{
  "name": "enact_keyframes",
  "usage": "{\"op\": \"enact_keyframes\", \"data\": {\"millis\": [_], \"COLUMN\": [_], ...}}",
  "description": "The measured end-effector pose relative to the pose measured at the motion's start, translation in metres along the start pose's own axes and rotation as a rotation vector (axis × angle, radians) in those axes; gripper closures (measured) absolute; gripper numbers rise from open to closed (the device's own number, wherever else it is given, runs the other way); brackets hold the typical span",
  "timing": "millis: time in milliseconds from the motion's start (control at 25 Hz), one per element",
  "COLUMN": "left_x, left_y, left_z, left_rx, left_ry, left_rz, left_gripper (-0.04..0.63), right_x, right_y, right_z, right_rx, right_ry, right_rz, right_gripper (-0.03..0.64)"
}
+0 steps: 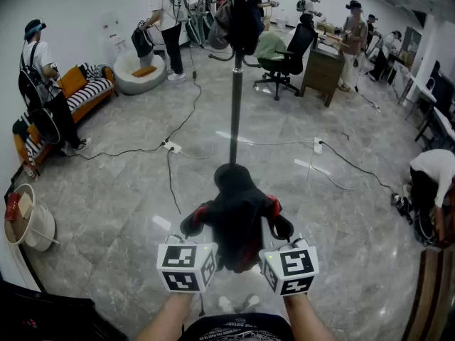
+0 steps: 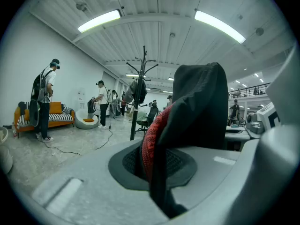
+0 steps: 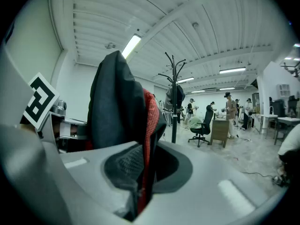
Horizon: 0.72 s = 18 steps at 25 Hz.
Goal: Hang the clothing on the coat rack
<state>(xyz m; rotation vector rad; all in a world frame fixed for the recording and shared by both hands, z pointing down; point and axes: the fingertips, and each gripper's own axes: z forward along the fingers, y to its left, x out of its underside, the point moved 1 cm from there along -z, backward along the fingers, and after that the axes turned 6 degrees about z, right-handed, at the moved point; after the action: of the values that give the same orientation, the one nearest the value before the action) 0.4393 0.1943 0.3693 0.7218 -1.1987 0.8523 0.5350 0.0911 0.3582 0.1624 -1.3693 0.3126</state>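
1. My left gripper (image 1: 193, 224) and right gripper (image 1: 281, 227) are each clenched on a shoulder of the black-and-red jacket (image 1: 237, 212), which hangs between them, short of the coat rack (image 1: 235, 112).
2. The rack's hooks carry other clothes (image 1: 245, 23); brushing them could knock them off.
3. If the fabric slips from either clamp during the lift to the rack, the jacket could drop.

The garment (image 1: 238, 219) pinched between the fingers (image 2: 79, 182) is soft, matt black cloth, with a red edge of coarse knit. The fingers are smooth, matt grey plastic. Their pads (image 2: 180, 162) are dark, with a fine, rough mesh texture. Beyond the fingers, the floor (image 1: 128, 197) is glossy grey stone tile, and the coat rack (image 1: 235, 112) pole looks like smooth dark metal.
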Motion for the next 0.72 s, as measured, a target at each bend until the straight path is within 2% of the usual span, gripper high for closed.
{"op": "enact_keyframes", "data": {"millis": [480,720], "left_x": [-0.001,0.000], "left_y": [0.020,0.041], "left_z": [-0.002,0.002], "left_rx": [-0.014,-0.051], "left_ry": [0.003,0.001], "left_rz": [-0.015,-0.023], "left_gripper": [0.571,0.571], "right_x": [0.003,0.002], "right_y": [0.017,0.026], "right_z": [0.013,0.033], "right_rx": [-0.043,-0.079], "right_ry": [0.010,0.006], "right_rz": [-0.001,-0.010], "right_gripper": [0.595,0.595]}}
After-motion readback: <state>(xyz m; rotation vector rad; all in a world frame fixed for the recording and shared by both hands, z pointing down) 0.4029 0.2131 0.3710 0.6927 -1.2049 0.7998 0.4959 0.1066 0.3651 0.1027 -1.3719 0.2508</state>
